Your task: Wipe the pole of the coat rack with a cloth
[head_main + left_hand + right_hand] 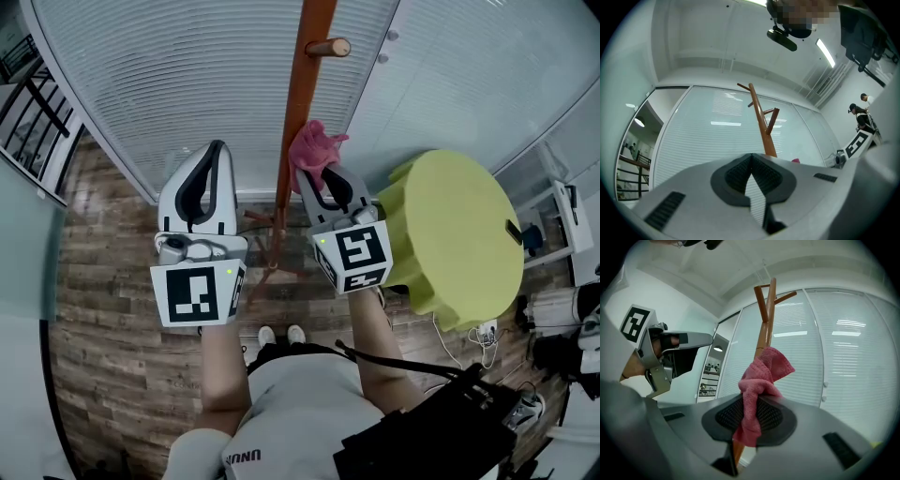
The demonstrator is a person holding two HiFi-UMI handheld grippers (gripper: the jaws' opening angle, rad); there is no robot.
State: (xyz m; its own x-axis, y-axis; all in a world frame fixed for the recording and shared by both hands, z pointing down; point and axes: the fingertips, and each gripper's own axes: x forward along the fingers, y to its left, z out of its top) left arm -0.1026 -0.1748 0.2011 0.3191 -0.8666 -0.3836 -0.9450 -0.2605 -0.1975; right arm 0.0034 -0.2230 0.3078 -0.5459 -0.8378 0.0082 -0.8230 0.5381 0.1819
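head view: the right gripper [316, 175] is up at the coat rack's pole [298, 103], a pink cloth [315, 148] bunched at its tip and sitting against the pole's right side, below a round-ended peg [328, 47]. the left gripper [217, 148] waits just left of the pole, apart from it. the pole is smooth reddish-brown wood, running down to splayed feet on the plank floor [103, 281]. pale slatted blinds [187, 84] are on the far side, and a yellow-green round table [459, 234] is to the right.

left gripper view: jaws pressed together, ribbed dark pads meeting, nothing between them. the pole rises beyond, slim and slightly leaning here, with angled pegs near the top. a speck of pink shows at its right.

right gripper view: jaws pinching the cloth, a soft, nubby, crumpled fabric folded over itself and hanging out both above and below the pads. the pole stands right behind it, and the fabric looks to be touching the wood.

my read: the wipe itself is in hand, with the cloth at mid-pole. the next move calls for a steady slide along the shaft, keeping the fabric pressed on and steering round the pegs. the rack looks light, so the idle gripper may need to steady it.
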